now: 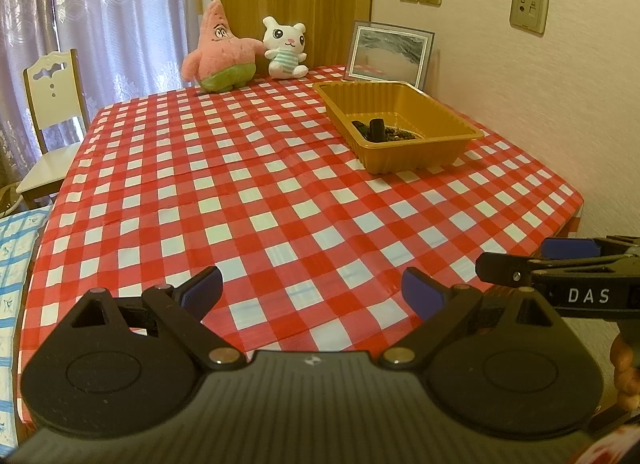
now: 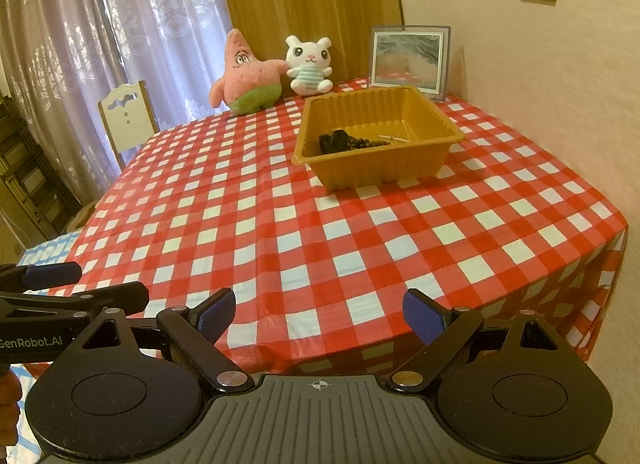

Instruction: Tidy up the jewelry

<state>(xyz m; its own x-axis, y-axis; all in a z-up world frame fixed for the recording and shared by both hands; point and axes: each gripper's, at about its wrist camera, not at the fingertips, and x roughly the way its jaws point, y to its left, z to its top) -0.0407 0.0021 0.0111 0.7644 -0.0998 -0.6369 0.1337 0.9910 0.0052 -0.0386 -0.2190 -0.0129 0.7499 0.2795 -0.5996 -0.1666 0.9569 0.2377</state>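
A golden-brown plastic tray stands on the red-and-white checked tablecloth at the far right. Inside it lie a dark bead bracelet, a black item and thin pale pieces. My left gripper is open and empty over the table's near edge. My right gripper is open and empty, just off the near edge. Each gripper shows at the other view's side, the right gripper and the left gripper.
A pink star plush, a white bunny plush and a framed picture stand at the table's far edge. A white chair stands left. A wall runs along the right.
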